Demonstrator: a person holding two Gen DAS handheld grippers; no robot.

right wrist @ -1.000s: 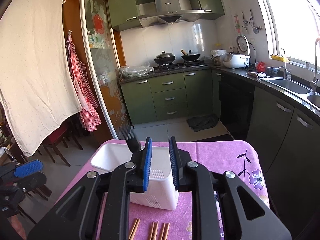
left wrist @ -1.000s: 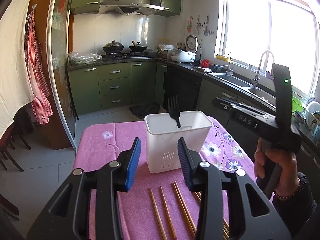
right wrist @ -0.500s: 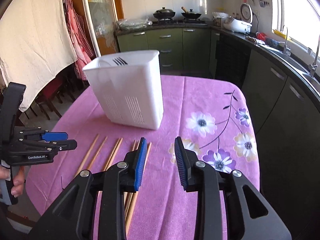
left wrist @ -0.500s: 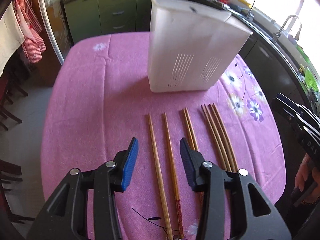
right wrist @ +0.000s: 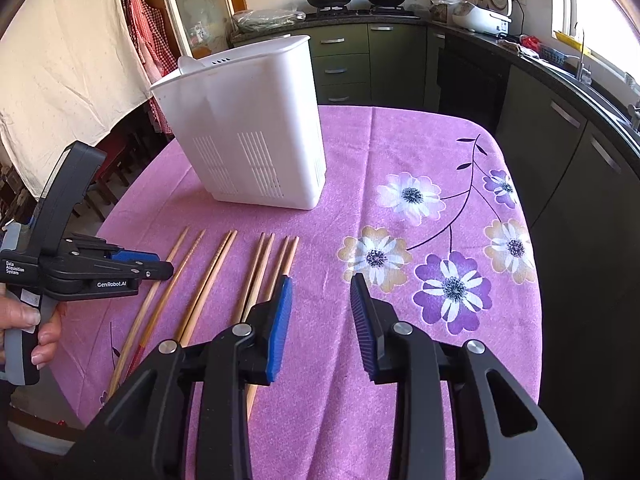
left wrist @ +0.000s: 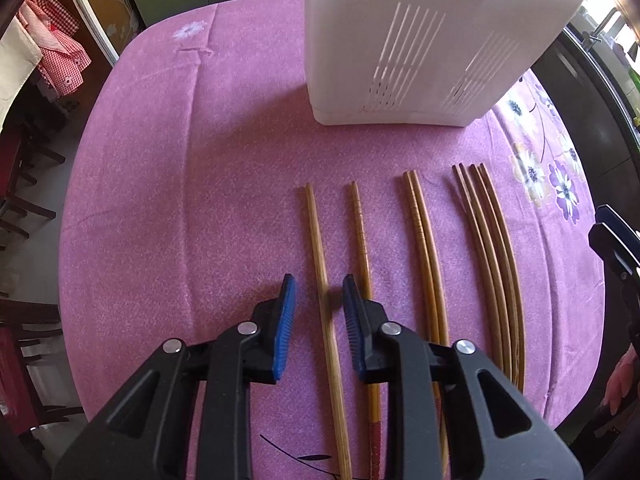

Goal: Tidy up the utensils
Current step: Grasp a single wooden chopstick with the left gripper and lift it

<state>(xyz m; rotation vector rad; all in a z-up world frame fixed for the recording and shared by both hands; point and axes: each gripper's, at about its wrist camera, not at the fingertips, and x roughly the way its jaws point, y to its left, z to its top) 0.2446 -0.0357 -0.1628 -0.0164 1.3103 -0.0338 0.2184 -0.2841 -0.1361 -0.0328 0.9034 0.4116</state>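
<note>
A: Where is the left gripper (left wrist: 319,312)?

B: Straddling the leftmost brown wooden chopstick (left wrist: 322,276) near the pink tablecloth's (left wrist: 160,160) front edge, jaws closing (not yet touching), presumably for the white slotted plastic holder (left wrist: 420,40).

A: Right gripper (right wrist: 321,312)?

B: Moderately apart, holding nothing.

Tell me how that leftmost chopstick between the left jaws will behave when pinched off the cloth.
Leftmost chopstick: thin and wooden, so probably stiff and light. Left gripper is closing near one end, so it may droop. It looks round and may roll on the tablecloth.
</note>
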